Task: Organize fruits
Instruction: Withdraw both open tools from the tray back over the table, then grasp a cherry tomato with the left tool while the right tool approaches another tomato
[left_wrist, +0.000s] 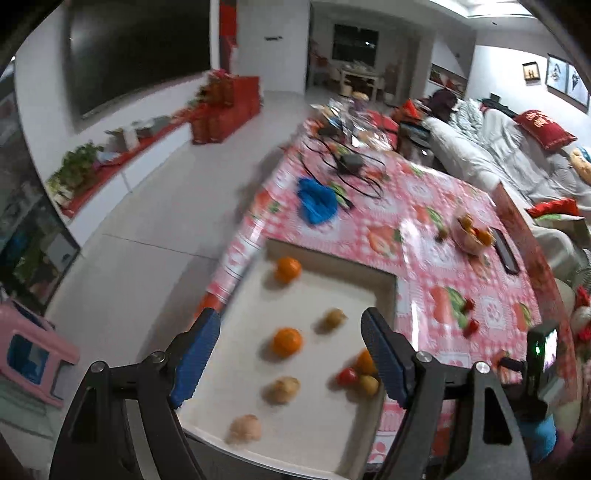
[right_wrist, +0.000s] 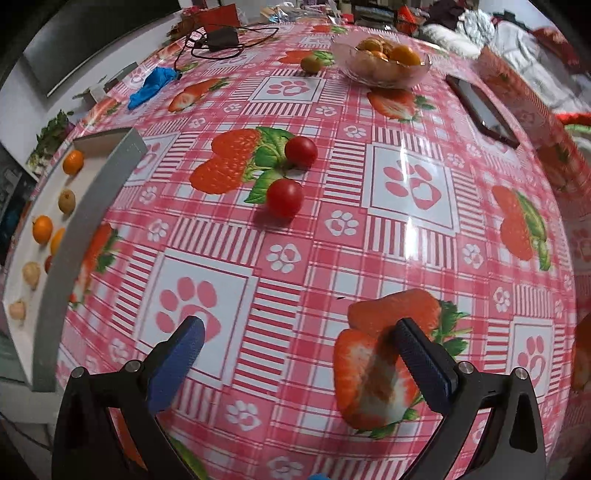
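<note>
A white tray (left_wrist: 332, 266) lies below my left gripper (left_wrist: 288, 317), which hangs open above it with nothing between its fingers. In the tray are oranges (left_wrist: 287, 341), pale brown round fruits (left_wrist: 282, 389), a red tomato (left_wrist: 347, 376) and a small yellow fruit (left_wrist: 369, 384). My right gripper (right_wrist: 298, 323) stands wide open and empty over the strawberry tablecloth. Ahead of it lie two cherry tomatoes (right_wrist: 284, 197) (right_wrist: 301, 151), apart from the fingers. Further back, a glass bowl (right_wrist: 421, 70) holds several oranges, with a small yellow-green fruit (right_wrist: 310, 63) beside it. The tray's grey wall (right_wrist: 92, 221) is at the left.
A dark phone (right_wrist: 480, 110) lies at the table's right edge. A blue cloth (right_wrist: 151, 86) and a black adapter with tangled cables (right_wrist: 221, 37) sit at the far side. A sofa with cushions (left_wrist: 517, 155) runs along the table; open floor (left_wrist: 166, 221) lies to the left.
</note>
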